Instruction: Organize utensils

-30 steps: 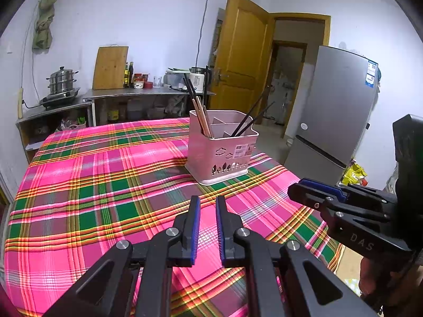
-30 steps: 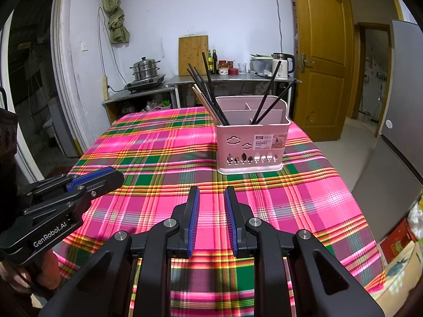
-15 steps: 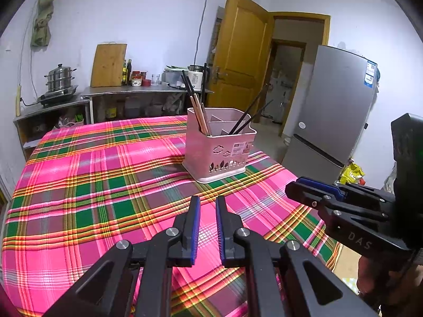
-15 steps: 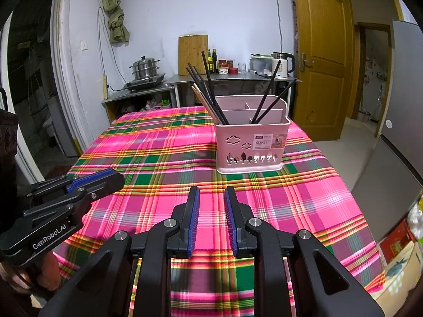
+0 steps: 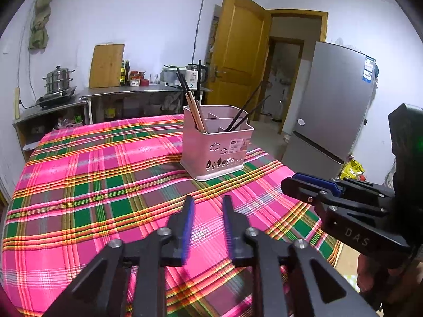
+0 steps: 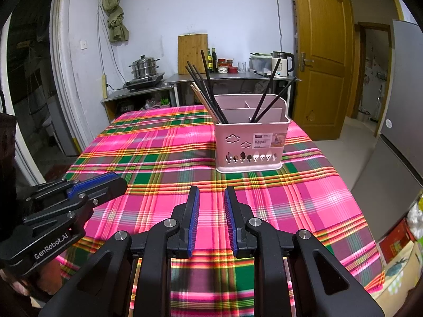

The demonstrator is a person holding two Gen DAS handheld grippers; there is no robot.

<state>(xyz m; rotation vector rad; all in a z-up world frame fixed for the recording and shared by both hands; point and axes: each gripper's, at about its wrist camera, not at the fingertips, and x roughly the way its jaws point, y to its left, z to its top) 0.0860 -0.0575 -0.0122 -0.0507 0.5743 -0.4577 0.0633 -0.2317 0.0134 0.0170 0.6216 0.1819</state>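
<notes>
Both hand-held grippers hover over the plaid-covered counter point(image 6: 164, 142), the left hand-held gripper point(image 5: 207, 224) and the right hand-held gripper point(image 6: 210, 220) each parted slightly and holding nothing. The pink utensil basket point(image 6: 249, 142) stands at about one o'clock of the right one, well apart. Black chopsticks point(image 6: 208, 89) and wooden chopsticks point(image 5: 195, 111) lean in its left compartment; two more black chopsticks point(image 6: 272, 95) lean in its right.

Your left gripper point(image 5: 206, 206) and right gripper point(image 6: 211, 198) are black angular frames with blue ribbed pads and silver screws. White lettering reads "GenRobot.AI" on one, "DAS" on the other.
</notes>
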